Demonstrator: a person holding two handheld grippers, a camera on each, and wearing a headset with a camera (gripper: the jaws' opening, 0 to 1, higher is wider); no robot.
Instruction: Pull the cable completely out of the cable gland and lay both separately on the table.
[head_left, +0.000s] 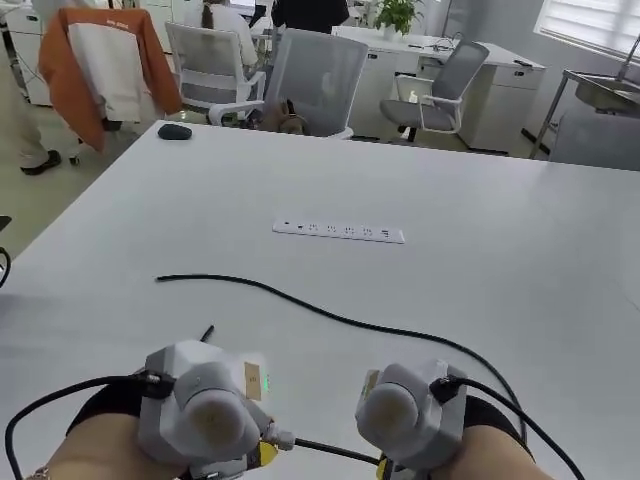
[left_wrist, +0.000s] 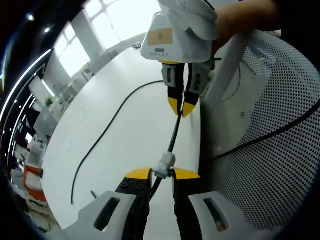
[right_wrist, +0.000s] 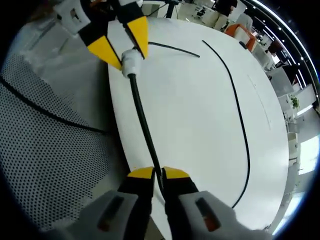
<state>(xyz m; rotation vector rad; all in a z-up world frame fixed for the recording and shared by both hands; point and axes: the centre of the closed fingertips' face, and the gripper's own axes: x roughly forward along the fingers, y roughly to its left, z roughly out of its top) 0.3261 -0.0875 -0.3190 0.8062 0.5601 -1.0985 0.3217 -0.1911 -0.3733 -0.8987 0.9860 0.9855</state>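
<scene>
A long black cable (head_left: 340, 318) curves across the white table (head_left: 480, 270), from its free end at the left round to my hands at the near edge. My left gripper (left_wrist: 162, 174) is shut on the white cable gland (left_wrist: 164, 164), which also appears small in the head view (head_left: 277, 437). A hand's width along the cable, my right gripper (right_wrist: 159, 174) is shut on the black cable (right_wrist: 142, 120) itself. The cable is still threaded through the gland (right_wrist: 131, 59). A short black stub (head_left: 207, 332) sticks out beyond the left gripper (head_left: 268, 448).
A white power strip (head_left: 339, 231) lies mid-table and a black mouse (head_left: 174, 131) sits at the far left edge. Office chairs (head_left: 320, 80) and an orange jacket (head_left: 95, 70) stand beyond the table. A white mesh chair back (left_wrist: 260, 125) is close behind the grippers.
</scene>
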